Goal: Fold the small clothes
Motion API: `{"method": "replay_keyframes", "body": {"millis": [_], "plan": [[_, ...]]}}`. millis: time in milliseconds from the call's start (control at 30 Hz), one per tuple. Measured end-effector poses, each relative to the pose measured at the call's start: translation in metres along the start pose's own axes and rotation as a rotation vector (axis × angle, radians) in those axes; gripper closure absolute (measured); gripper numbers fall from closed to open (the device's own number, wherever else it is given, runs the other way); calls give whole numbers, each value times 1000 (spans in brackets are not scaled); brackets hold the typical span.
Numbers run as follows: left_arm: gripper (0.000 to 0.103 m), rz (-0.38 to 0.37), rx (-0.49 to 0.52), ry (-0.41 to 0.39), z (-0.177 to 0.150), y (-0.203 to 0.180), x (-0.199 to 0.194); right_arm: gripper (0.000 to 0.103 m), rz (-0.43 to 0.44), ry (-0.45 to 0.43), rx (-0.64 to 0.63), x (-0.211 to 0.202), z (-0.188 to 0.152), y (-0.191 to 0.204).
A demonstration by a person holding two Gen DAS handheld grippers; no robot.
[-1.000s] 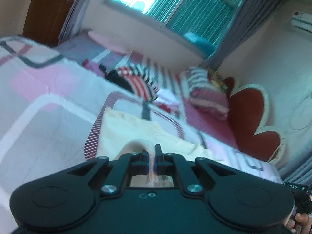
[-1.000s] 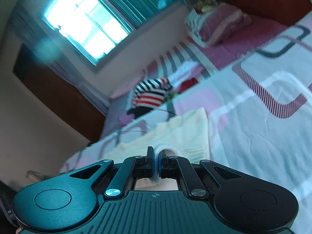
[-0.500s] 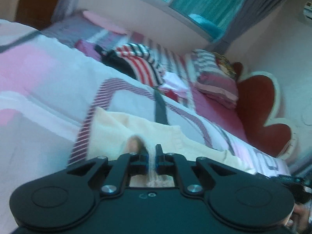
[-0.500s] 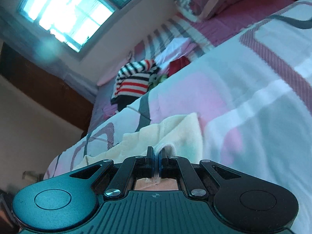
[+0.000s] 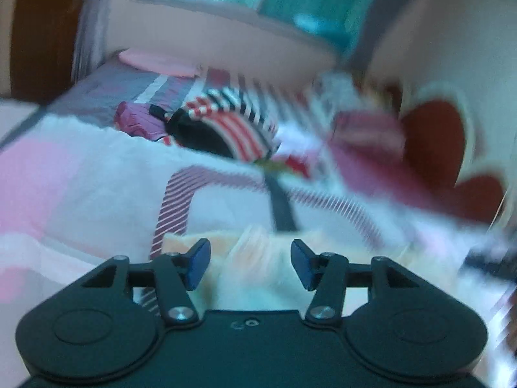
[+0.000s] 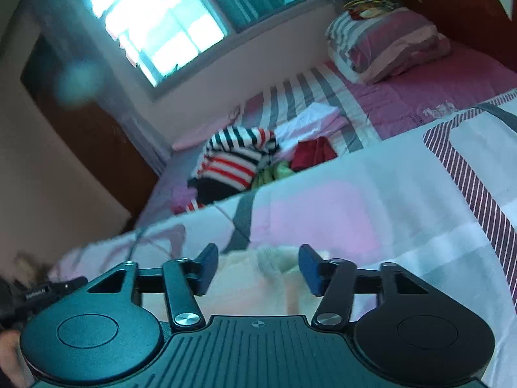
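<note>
You work on a wide bed whose patchwork bedspread (image 6: 371,194) in pink, white and grey gives you a flat, soft surface to fold on, which is why the garment lies out here and not back in the heap. That heap sits well behind the working area: a red, white and black striped top (image 6: 237,158) on a pile of mixed clothes, probably left there to wait its turn. A striped pillow (image 6: 384,45) rests further off by the headboard, clear of the job.

The task's thing, a small cream garment (image 5: 258,268), lies on the bedspread directly in front of both tools. In the left wrist view it is blurred, but a raised fold of it stands between the fingers.

Your left gripper (image 5: 250,263) has its jaws opening; the cloth is between them, but the pads stand apart from it on both sides. Your right gripper (image 6: 257,270) is opening too, with the cream cloth (image 6: 258,278) below and between its pads, untouched. You seem to be letting go of both corners together so the folded edge drops square onto the layer beneath.
</note>
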State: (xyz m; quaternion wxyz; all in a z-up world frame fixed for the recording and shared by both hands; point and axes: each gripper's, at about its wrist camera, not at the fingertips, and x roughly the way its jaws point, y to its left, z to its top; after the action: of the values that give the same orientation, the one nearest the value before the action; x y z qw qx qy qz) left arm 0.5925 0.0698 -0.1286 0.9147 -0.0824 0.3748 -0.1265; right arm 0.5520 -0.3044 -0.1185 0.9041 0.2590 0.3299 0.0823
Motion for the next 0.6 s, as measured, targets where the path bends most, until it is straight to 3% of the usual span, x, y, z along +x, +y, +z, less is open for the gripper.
{"method": "replay_keyframes", "body": {"millis": [67,133,167,200,233,267,300,467,533,600], "plan": [[51,58,87,34,-5,-10,8,67,-26,31,-56,9,-5,5],[51,132,163,22,-10,-22,11,71,-37,57,-114,22,-12,10],[55,146,179,13,-12,-25,11,74,-52,69,-142,28,-16,13],[71,144,182,8,-13,-26,12,76,-73,79,-171,33,-19,15],[79,135,180,8,-14,-28,12,85,-87,82,-199,36,-23,18],[94,135,181,0,-14,-29,11,96,-96,77,-225,38,-27,20],[101,128,181,-5,-14,-30,11,99,-104,71,-243,39,-29,21],[101,121,134,-150,-16,-26,-8,101,-137,-43,-318,26,-30,30],[101,140,126,-144,-16,-26,-3,101,-137,-71,-321,25,-27,32],[100,171,140,-93,-19,-27,10,101,-166,-33,-322,36,-29,30]]}}
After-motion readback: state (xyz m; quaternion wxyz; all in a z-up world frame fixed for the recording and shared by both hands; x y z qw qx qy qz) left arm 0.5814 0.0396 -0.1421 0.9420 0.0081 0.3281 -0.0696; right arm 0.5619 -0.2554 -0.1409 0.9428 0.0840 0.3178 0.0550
